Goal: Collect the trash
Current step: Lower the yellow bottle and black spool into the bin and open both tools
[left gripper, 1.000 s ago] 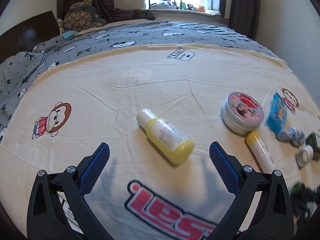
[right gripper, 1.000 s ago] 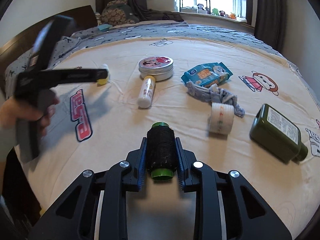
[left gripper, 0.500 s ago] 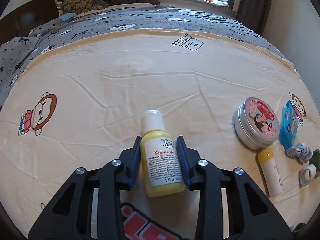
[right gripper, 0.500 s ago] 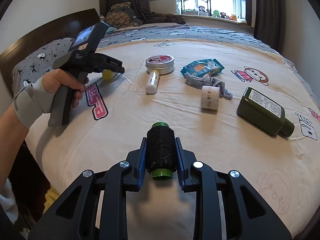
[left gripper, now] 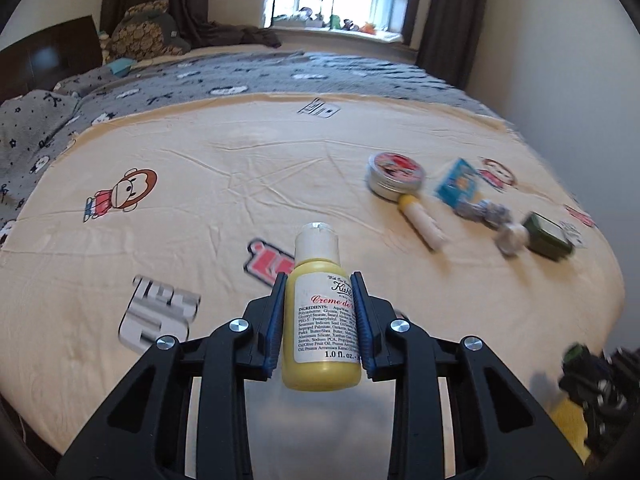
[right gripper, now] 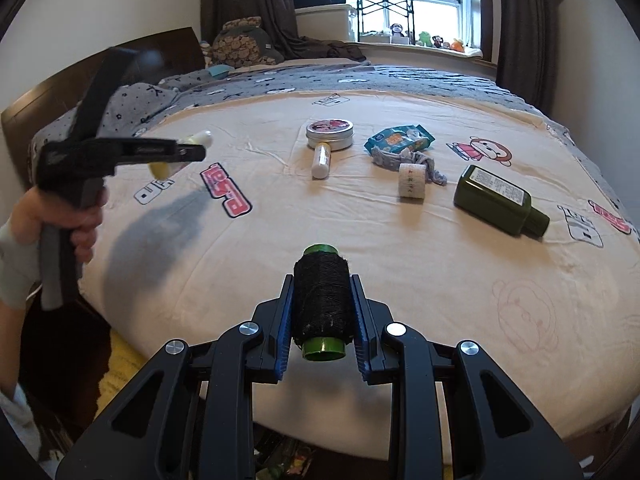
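My left gripper (left gripper: 319, 280) is shut on a small yellow lotion bottle (left gripper: 320, 320) with a white cap and holds it above the cream bedspread (left gripper: 240, 168). In the right wrist view the left gripper (right gripper: 120, 152) hangs over the bed's left side with the bottle (right gripper: 160, 168) in it. My right gripper (right gripper: 322, 284) is shut on a black thread spool (right gripper: 322, 300) with green ends, above the bed's near edge. On the bed lie a round tin (right gripper: 330, 134), a white tube (right gripper: 321, 160), a blue wipes pack (right gripper: 400, 140), a grey cloth (right gripper: 420, 160), a tape roll (right gripper: 412, 180) and a dark green bottle (right gripper: 498, 200).
A grey patterned blanket (right gripper: 360, 76) covers the far half of the bed. A dark headboard (right gripper: 48, 100) stands on the left, a window sill with toys (right gripper: 432, 42) at the back. Yellow floor (right gripper: 116, 368) shows below the bed's left edge.
My left gripper closed on the yellow bottle, lifted it off the bedspread and pulled back toward the bed's near-left side. My right gripper kept hold of the spool and drew back slightly.
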Tool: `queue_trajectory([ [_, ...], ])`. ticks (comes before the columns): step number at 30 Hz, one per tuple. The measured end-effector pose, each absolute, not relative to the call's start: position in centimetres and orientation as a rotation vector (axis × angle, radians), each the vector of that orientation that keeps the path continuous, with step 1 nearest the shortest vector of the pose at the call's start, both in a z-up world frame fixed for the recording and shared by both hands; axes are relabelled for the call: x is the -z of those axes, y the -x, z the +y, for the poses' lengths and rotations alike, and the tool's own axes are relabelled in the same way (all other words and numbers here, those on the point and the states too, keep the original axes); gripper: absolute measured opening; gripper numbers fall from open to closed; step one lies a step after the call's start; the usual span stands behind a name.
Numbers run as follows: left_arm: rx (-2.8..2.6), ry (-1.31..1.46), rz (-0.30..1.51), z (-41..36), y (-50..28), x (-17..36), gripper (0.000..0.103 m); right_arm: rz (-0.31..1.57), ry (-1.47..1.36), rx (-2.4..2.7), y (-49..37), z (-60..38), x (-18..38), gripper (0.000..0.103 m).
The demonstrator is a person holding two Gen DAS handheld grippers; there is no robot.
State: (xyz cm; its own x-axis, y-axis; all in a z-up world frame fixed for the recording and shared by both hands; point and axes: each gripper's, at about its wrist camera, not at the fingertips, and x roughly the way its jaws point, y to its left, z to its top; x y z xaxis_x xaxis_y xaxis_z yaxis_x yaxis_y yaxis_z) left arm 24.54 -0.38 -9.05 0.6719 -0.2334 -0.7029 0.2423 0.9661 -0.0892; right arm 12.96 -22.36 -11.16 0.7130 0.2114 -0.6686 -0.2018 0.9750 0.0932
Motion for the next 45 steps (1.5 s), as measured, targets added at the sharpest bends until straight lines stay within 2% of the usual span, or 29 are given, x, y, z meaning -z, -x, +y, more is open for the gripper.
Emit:
queue_trajectory([
  [11,0.376,-0.053,0.765,-0.5,-11.1,11.4,0.029,0.771,-0.1,-0.285,-6.7,-21.3,13.0,0.027],
  [19,0.452,-0.098,0.873,-1.8,-4.5,16.1,0.029,0.865,-0.128,-0.293,-3.2,-20.4,16.7,0.027],
  [31,0.5,-0.083,1.11,-1.0,-2.2,24.3,0.029,1.041,-0.099,-0.319,-3.4,-17.9,22.4,0.027],
  [37,0.521,-0.098,1.213,-1.8,-2.4,27.1,0.029,1.142,-0.116,-0.31,-3.4,-17.9,25.6,0.027],
  [43,0.529,-0.102,1.277,-2.7,-2.4,29.2,0.03,1.166,-0.149,-0.319,-3.5,-17.9,26.5,0.029],
  [45,0.53,-0.097,1.287,-2.7,-2.5,29.3,0.037,1.165,-0.173,-0.325,-3.5,-18.1,26.6,0.03],
])
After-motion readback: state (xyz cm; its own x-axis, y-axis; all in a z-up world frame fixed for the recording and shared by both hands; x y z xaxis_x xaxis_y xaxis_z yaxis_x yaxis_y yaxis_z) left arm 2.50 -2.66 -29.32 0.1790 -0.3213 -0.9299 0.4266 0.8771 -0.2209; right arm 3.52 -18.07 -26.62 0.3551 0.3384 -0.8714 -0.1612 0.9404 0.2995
